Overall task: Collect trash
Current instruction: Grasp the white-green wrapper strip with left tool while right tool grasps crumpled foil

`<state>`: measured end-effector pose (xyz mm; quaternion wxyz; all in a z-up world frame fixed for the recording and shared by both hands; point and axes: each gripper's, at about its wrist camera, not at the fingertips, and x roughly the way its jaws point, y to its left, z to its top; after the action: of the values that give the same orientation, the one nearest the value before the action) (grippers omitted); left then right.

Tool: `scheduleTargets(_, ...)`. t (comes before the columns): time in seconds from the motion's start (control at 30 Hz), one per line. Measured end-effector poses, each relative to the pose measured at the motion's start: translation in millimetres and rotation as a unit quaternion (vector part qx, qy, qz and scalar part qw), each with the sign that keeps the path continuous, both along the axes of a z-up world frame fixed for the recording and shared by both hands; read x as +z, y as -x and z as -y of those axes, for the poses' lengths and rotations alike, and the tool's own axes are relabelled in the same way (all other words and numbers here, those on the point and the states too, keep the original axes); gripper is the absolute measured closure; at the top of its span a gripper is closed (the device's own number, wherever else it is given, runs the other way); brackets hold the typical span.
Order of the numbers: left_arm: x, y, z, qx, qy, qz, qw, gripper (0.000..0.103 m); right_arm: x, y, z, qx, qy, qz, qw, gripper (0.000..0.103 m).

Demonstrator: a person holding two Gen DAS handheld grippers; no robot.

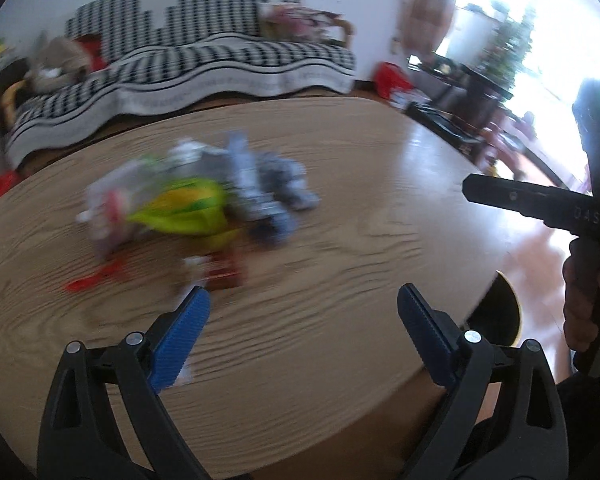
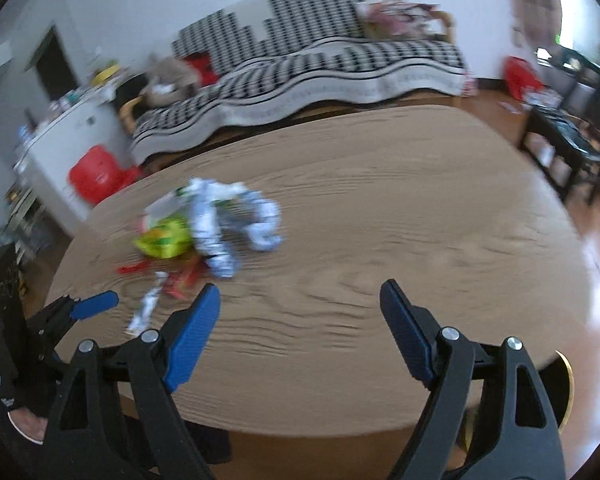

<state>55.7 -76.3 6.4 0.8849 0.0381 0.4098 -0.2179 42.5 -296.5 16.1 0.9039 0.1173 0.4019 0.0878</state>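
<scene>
Two grippers, left gripper (image 1: 302,304) and right gripper (image 2: 300,302), jaws spread, empty, above trash pile (image 1: 204,200) on table (image 1: 360,200).

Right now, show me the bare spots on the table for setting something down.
Bare: the table right of the trash pile, out to the far and right edges, and the near strip ahead of the right tongs. Crowded: the left-centre, where the pile and loose scraps lie.
</scene>
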Motion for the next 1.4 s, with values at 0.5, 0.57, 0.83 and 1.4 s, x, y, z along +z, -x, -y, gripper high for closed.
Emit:
scheduleTargets(0.5,-38,-21,-60,0.024,-0.039,-0.014,0.9988,0.011,-44,-90,-92,0.069,-0.005,-0.039,0.997,0.031)
scheduleTargets(0.57,-45,-25,-60,0.026,-0.042,-0.018,0.9986,0.011,-53,-100,-97,0.071,-0.006,-0.047,0.996,0.034)
scheduleTargets(0.83,-72,-48,-58,0.035,-0.060,-0.032,0.9971,0.020,-84,-132,-116,0.091,0.005,-0.068,0.994,0.041)
scheduleTargets(1.4,-59,-41,-53,0.032,-0.048,-0.029,0.9979,0.084,-71,-126,-125,0.105,0.015,-0.031,0.994,0.073)
